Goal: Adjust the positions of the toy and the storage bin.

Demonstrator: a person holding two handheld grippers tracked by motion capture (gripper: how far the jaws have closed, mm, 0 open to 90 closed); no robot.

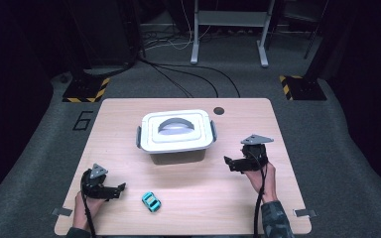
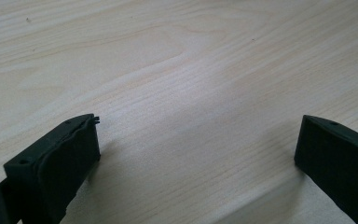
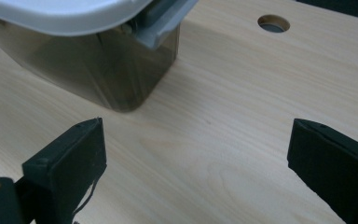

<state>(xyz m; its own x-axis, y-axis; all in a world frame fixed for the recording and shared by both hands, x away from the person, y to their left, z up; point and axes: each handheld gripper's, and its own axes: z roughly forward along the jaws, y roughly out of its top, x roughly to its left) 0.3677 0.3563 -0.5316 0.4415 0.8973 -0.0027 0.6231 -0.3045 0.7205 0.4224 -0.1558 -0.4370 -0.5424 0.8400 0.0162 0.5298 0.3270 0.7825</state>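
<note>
A lidded storage box (image 1: pixel 176 134) with a white lid, grey handle and grey side latches stands in the middle of the wooden table (image 1: pixel 129 114). A small turquoise toy car (image 1: pixel 151 202) lies near the front edge. My left gripper (image 1: pixel 120 188) rests low at the front left, a short way left of the car, open over bare wood (image 2: pixel 196 135). My right gripper (image 1: pixel 226 163) is held to the right of the box, open, with the box's smoky corner (image 3: pixel 116 70) and a latch (image 3: pixel 165 23) just ahead of its jaws.
A round cable hole (image 1: pixel 219 110) sits near the table's back edge, seen close up as the hole (image 3: pixel 273 23) in the right gripper view. Cables, black stands with yellow-black striped feet (image 1: pixel 85 90) and a grey frame lie on the floor behind the table.
</note>
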